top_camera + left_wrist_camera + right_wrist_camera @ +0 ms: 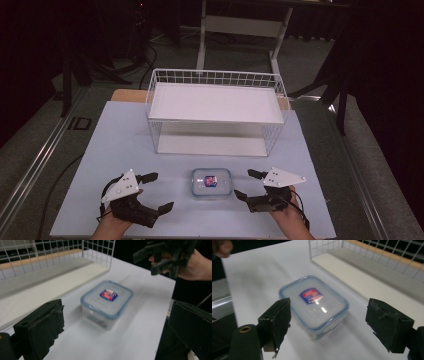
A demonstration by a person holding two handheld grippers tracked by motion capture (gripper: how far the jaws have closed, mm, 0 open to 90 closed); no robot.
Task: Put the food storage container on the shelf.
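Note:
A clear lidded food box (211,182) with a blue rim and a red-and-blue label lies flat on the white table near its front edge. The same box (106,302) sits ahead of my left jaws, and the box (314,304) lies just beyond my right jaws. My left gripper (157,191) stands open to the box's left, nothing between its jaws. On the box's right my right gripper (248,184) is open too and apart from it. My left gripper (117,325) and right gripper (332,320) both show wide gaps.
A white wire basket (216,111) with a white shelf board on top and an open front stands behind the box at mid-table. The white table top (115,145) has bare room on both sides. A desk frame (240,30) stands on the floor beyond.

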